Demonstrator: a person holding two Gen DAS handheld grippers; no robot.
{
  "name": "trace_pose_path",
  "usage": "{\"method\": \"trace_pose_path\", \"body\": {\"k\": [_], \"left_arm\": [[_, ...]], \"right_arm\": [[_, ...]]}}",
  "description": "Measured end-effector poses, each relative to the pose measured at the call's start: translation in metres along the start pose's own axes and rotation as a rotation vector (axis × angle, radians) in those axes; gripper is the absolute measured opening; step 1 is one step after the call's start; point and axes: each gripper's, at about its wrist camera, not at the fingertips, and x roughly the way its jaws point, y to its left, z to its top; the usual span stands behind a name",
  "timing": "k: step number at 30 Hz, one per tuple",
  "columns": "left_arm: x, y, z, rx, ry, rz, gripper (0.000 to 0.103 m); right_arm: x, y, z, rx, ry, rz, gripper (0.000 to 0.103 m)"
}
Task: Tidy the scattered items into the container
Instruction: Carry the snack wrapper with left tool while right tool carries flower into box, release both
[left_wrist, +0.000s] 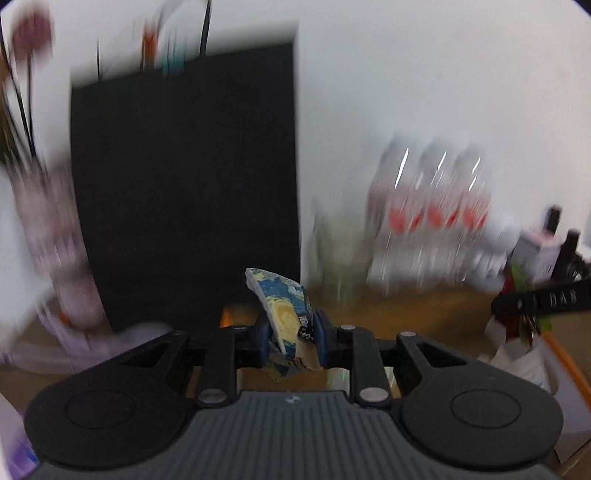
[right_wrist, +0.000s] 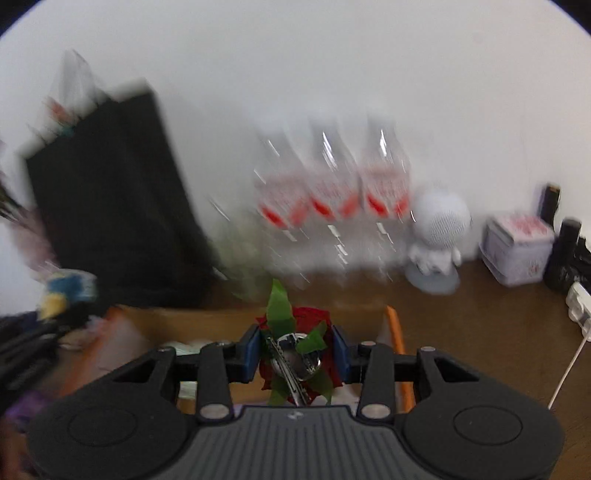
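The left gripper (left_wrist: 291, 336) is clamped on a small blue-and-yellow printed packet (left_wrist: 284, 314), lifted above the brown surface (left_wrist: 424, 306). The right gripper (right_wrist: 295, 352) pinches a red artificial rose with green leaves and a metal key ring (right_wrist: 295, 354), above an orange-rimmed container (right_wrist: 397, 343).

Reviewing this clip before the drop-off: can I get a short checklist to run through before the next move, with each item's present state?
1. Left gripper grips the blue-and-yellow packet between its pads: ok.
2. Right gripper grips the red artificial flower with the metal keyring: ok.
3. Flower seated securely: cannot tell; leaves and keyring hang loose below the pads.
4. Container in view: ok; an orange-rimmed box lies just under the right gripper.
5. Room left in the box: cannot tell; the pictures are blurred.
6. Water bottles and white figurine out of the way: ok; they stand back by the wall.
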Motion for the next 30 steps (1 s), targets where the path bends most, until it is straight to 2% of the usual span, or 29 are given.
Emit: {"method": "trace_pose_path", "body": {"k": [2, 5, 7, 8, 9, 10, 11, 13, 15, 17, 21, 23, 25, 27, 28, 29, 30], "left_arm": [[0.012, -0.002, -0.012, 0.002, 0.070, -0.003, 0.024], [0.017, -0.008, -0.014, 0.046, 0.091, 0.060, 0.025], [0.023, -0.009, -0.011, 0.039, 0.120, 0.052, 0.046], [0.028, -0.012, -0.010, 0.048, 0.162, 0.046, 0.048], [0.034, -0.015, -0.009, 0.063, 0.199, 0.039, 0.047], [0.035, -0.017, -0.007, 0.071, 0.204, 0.031, 0.051], [0.034, -0.018, -0.006, 0.071, 0.190, 0.023, 0.056], [0.030, -0.014, 0.000, 0.039, 0.182, 0.029, 0.079], [0.025, -0.008, 0.010, -0.014, 0.195, 0.006, 0.090], [0.019, -0.005, 0.021, -0.051, 0.219, -0.021, 0.095], [-0.003, 0.000, 0.039, -0.086, 0.251, 0.010, 0.100], [-0.022, -0.001, 0.041, -0.095, 0.226, 0.011, 0.103], [-0.048, -0.006, 0.036, -0.085, 0.136, 0.025, 0.103], [-0.080, -0.013, 0.015, -0.066, -0.032, 0.012, 0.103], [-0.094, -0.016, -0.003, -0.062, -0.124, -0.028, 0.103], [-0.103, -0.018, -0.019, -0.056, -0.185, -0.071, 0.103], [-0.108, -0.021, -0.032, -0.049, -0.205, -0.084, 0.103]], "right_arm": [[0.031, -0.009, 0.004, 0.041, 0.087, -0.011, 0.038], [0.059, -0.010, 0.004, 0.023, 0.165, -0.031, 0.039], [0.072, -0.006, 0.001, -0.009, 0.199, -0.060, 0.042], [0.077, -0.005, 0.000, -0.021, 0.204, -0.076, 0.041], [0.080, -0.002, 0.000, -0.043, 0.200, -0.091, 0.045], [0.080, 0.000, 0.000, -0.062, 0.199, -0.097, 0.052], [0.080, 0.001, 0.001, -0.064, 0.201, -0.100, 0.054], [0.074, 0.003, 0.006, -0.055, 0.200, -0.091, 0.060], [0.067, 0.006, 0.015, -0.064, 0.208, -0.087, 0.068], [0.054, 0.009, 0.026, -0.070, 0.211, -0.086, 0.071], [0.028, 0.009, 0.040, -0.061, 0.241, -0.087, 0.074], [0.010, 0.013, 0.042, -0.078, 0.243, -0.082, 0.077], [-0.012, 0.016, 0.038, -0.096, 0.202, -0.067, 0.079], [-0.044, 0.019, 0.025, -0.113, 0.085, -0.019, 0.080], [-0.058, 0.020, 0.014, -0.124, 0.008, 0.009, 0.086], [-0.072, 0.020, -0.001, -0.143, -0.082, 0.041, 0.089], [-0.083, 0.019, -0.019, -0.170, -0.170, 0.073, 0.091]]}}
